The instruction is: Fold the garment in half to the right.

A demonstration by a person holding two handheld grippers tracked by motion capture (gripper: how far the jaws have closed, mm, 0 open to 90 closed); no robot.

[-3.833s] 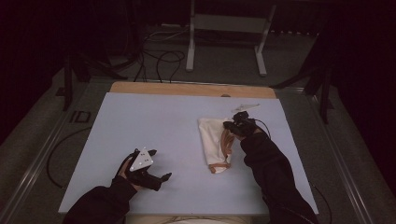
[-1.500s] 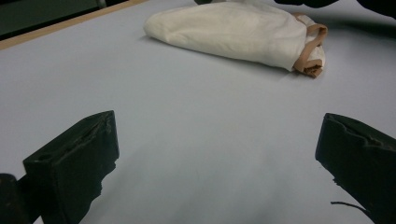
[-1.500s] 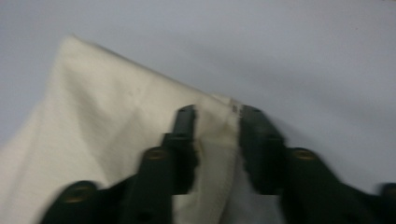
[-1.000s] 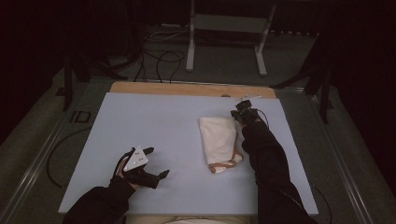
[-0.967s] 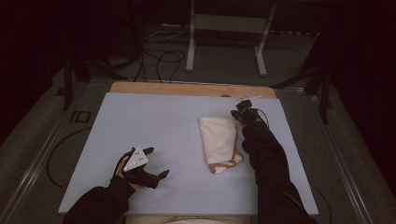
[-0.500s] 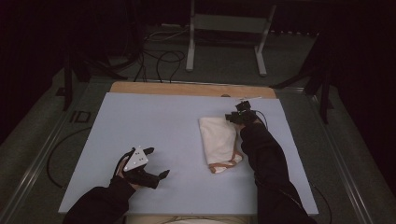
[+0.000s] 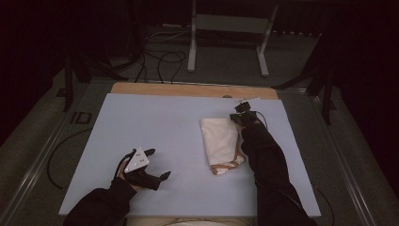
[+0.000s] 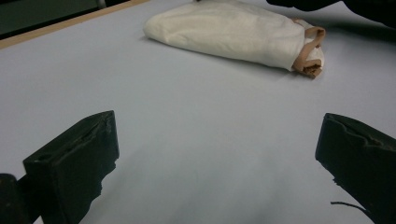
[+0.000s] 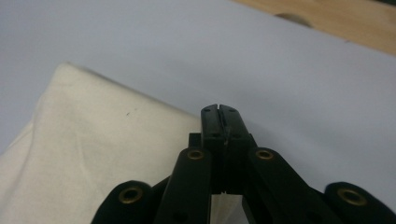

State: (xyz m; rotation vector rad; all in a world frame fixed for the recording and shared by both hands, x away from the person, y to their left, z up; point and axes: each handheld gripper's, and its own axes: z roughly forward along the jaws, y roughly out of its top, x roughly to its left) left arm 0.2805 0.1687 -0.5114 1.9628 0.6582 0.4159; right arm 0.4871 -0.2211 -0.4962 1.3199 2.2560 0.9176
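Cream folded cloth (image 7: 220, 142) w/ a tan band at its near end: that's the work in hand.

High view: cloth lies right of centre on the pale blue worktop (image 7: 155, 120), long axis running near-to-far, already folded to a narrow oblong w/ fairly neat edges. Right gripper (image 7: 239, 114) sits at the cloth's far right corner, sleeve alongside its right edge. Left gripper (image 7: 157, 163) rests at front left, well apart from the cloth, fingers spread, nothing in them. Judgement: folding looks mostly done. What's left is prob. a last fold or a tidy-up of that far corner, and the left gripper isn't in on it yet.

Left gripper view: both fingers (image 8: 74, 163) released and wide, bare worktop between them. Cloth seen side-on farther off. This angle gives what the high view can't: stacked layers, some loft in the bundle, and the tan band (image 8: 306, 49) doubled over at one end, so the fold isn't pressed flat.

Right gripper view: fingers clenched, tips meeting w/ no gap. They've just been closing. Tips sit at the cloth's corner edge, cloth below and to the left, bare worktop beyond. No fabric seen between the tips, and whether any is pinched lower down I can't tell. The high view is too small to settle contact here. This close view also shows the wooden strip (image 9: 336, 18) at the far edge.
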